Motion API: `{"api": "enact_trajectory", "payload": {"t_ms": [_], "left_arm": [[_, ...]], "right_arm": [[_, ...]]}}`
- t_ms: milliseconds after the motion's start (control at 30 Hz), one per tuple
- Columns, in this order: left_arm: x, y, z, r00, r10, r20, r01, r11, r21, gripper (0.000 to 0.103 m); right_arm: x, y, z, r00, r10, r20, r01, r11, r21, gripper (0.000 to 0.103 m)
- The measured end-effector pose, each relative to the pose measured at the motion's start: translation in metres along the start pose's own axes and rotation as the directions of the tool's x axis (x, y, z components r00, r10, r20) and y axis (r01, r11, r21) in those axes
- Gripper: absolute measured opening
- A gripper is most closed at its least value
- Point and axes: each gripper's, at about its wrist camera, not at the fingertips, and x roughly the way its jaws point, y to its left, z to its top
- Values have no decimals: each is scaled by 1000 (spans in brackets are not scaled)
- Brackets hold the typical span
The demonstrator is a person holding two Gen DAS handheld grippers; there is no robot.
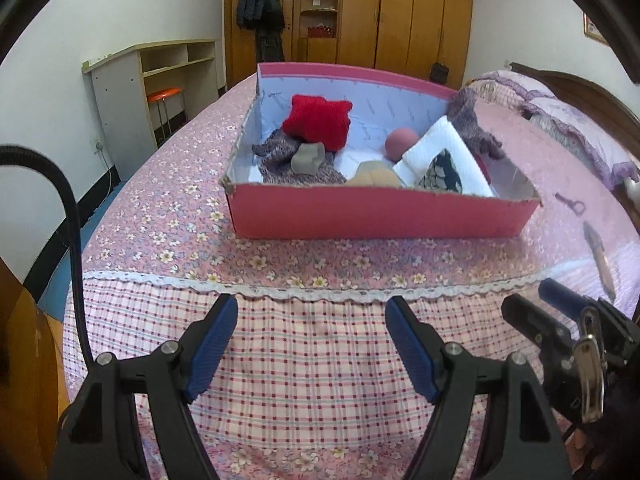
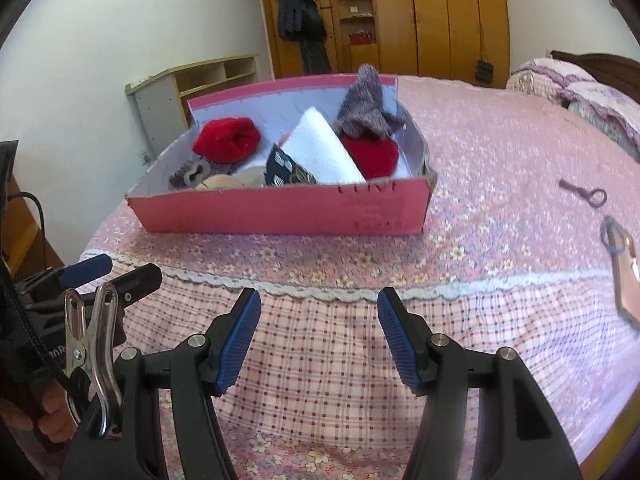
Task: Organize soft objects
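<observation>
A pink cardboard box [image 1: 380,216] [image 2: 280,212] sits on the bed. Inside lie a red knit piece [image 1: 318,122] [image 2: 226,138], a grey-purple knit piece [image 1: 296,164], a pink ball [image 1: 401,143], a white folded cloth [image 1: 448,152] [image 2: 324,152], a dark patterned item [image 1: 442,172] [image 2: 286,172] and a beige item [image 1: 374,178]. A second grey-purple knit [image 2: 366,106] drapes over the box's right wall, with another red piece [image 2: 372,156] below it. My left gripper [image 1: 312,322] and right gripper [image 2: 318,312] both stand open and empty, short of the box over the bed's near edge.
The bed [image 1: 168,208] has a pink floral cover with a lace trim. A key [image 2: 584,194] and a flat pinkish object [image 2: 628,276] lie to the right. A metal clip [image 2: 94,344] hangs on the left gripper's body. Pillows [image 1: 576,120], a wardrobe [image 1: 400,12] and a shelf unit [image 1: 152,80] stand beyond.
</observation>
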Motion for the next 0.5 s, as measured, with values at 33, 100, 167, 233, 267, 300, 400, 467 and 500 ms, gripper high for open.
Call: {"api": "enact_trajectory", "payload": {"t_ms": [33, 100, 167, 233, 267, 300, 400, 467, 500], "left_arm": [[2, 0, -1, 1000, 3, -4, -3, 1000, 1, 80], [7, 1, -2, 1000, 4, -11, -4, 1000, 2, 80], [11, 2, -4, 1000, 14, -11, -14, 1000, -3, 80], [17, 4, -6, 1000, 20, -23, -20, 1000, -16, 80], [19, 5, -7, 999, 18, -30, -19, 1000, -21, 80], [22, 6, -8, 999, 19, -38, -20, 999, -25, 80], [26, 5, -12, 999, 26, -34, -27, 999, -20, 80], [27, 4, -13, 999, 26, -31, -27, 1000, -14, 81], [28, 3, -13, 999, 24, -30, -25, 1000, -14, 83]], "right_arm": [[2, 0, -1, 1000, -1, -4, 1, 1000, 3, 63], [7, -1, -6, 1000, -6, -13, 6, 1000, 8, 67], [11, 0, -8, 1000, -12, -19, 12, 1000, 12, 67], [15, -2, -9, 999, -27, -26, 27, 999, 17, 68], [17, -2, -9, 999, -38, -30, 38, 999, 21, 68], [20, -4, -11, 998, -48, -37, 49, 998, 28, 68], [23, -7, -12, 997, -62, -45, 65, 997, 49, 68], [24, -7, -12, 997, -69, -46, 71, 996, 45, 68], [25, -5, -13, 996, -78, -47, 79, 996, 37, 69]]}}
